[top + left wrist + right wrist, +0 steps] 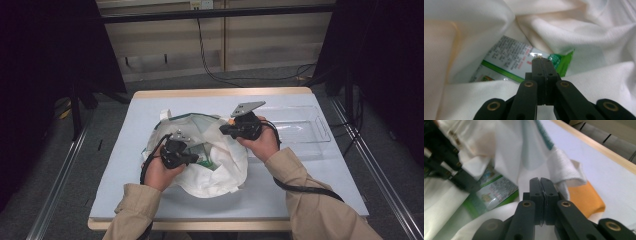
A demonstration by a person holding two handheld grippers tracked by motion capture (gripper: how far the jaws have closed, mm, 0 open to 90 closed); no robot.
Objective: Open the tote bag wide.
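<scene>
Most of the green and white packet (511,63) is hidden inside the white cloth bag (220,170), so you can see just one end of it. The small writing on it is too blurry to read. An orange thing (586,200) peeks out from under the bag, and I cannot tell what it is.

The bag is soft, crumpled and open at the top. It lies in the middle of the desk (125,165), next to a clear tray (305,130).

The left gripper (541,60) has its jaws pressed together on the bag's near edge, with the packet just behind the tips. The right gripper (540,180) has its jaws together too, pinching the bag's cloth, with the packet just to one side.
</scene>
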